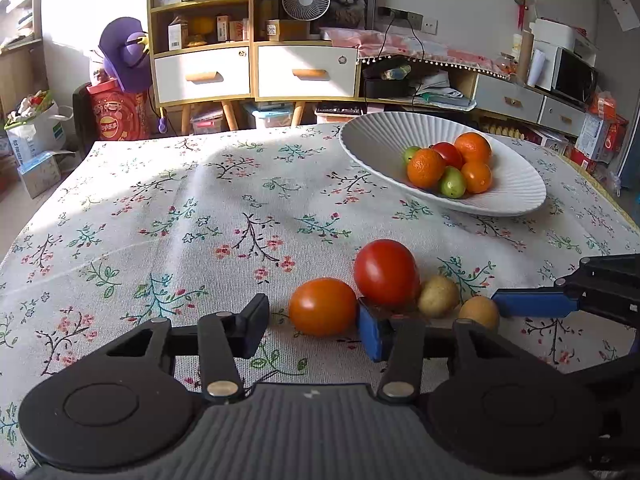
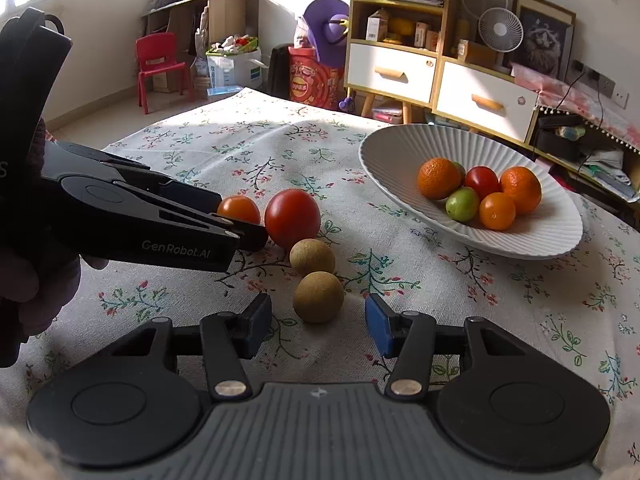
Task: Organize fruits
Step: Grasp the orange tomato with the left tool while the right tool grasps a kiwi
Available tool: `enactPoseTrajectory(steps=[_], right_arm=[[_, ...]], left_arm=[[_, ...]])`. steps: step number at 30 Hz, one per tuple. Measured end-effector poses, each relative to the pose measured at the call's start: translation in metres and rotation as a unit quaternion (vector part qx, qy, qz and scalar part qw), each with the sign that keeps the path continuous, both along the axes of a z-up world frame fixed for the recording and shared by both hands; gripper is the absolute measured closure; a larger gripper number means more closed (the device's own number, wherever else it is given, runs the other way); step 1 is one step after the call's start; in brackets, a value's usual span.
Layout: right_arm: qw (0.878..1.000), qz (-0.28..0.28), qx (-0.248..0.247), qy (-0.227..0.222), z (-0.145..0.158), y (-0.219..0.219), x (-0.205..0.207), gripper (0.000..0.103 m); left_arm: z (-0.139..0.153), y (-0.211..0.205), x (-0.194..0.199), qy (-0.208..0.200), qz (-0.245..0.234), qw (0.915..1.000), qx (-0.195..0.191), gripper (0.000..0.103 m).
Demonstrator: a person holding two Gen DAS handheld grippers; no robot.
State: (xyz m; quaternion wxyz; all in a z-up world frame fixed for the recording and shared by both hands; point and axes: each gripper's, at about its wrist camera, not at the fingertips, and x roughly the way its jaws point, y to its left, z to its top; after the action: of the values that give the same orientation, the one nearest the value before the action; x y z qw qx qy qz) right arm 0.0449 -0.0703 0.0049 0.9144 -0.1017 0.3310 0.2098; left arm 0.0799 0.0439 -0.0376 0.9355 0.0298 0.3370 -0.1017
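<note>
A small orange tomato [image 1: 322, 306] lies on the floral tablecloth between the fingers of my open left gripper [image 1: 316, 328]; it also shows in the right wrist view [image 2: 239, 209]. A larger red tomato [image 1: 386, 272] [image 2: 292, 218] lies just behind it. Two tan round fruits [image 1: 438, 296] [image 1: 479, 312] lie to the right. In the right wrist view the nearer tan fruit [image 2: 318, 297] sits just ahead of my open right gripper [image 2: 318, 330], the other [image 2: 312, 257] behind it. A white ribbed bowl [image 1: 376, 140] [image 2: 400, 148] holds oranges, small tomatoes and green fruits.
The table [image 1: 180, 216] has a floral cloth. Beyond its far edge stand a wooden shelf with white drawers [image 1: 256, 72], a low cabinet [image 1: 512, 96] and a red child's chair [image 2: 158, 66]. My left gripper's body [image 2: 132, 220] reaches in from the left in the right wrist view.
</note>
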Motion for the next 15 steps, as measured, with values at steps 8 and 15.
enactPoseTrajectory(steps=[8, 15], right_arm=[[1.000, 0.005, 0.002, 0.002, 0.0012, 0.0017, 0.0016, 0.066], [1.000, 0.000, 0.010, 0.005, 0.0024, -0.0010, 0.0038, 0.077]], left_arm=[[0.0026, 0.0039, 0.0016, 0.012, 0.011, 0.9998, -0.007, 0.063], [0.0035, 0.0050, 0.0027, 0.018, 0.016, 0.9997, -0.009, 0.063]])
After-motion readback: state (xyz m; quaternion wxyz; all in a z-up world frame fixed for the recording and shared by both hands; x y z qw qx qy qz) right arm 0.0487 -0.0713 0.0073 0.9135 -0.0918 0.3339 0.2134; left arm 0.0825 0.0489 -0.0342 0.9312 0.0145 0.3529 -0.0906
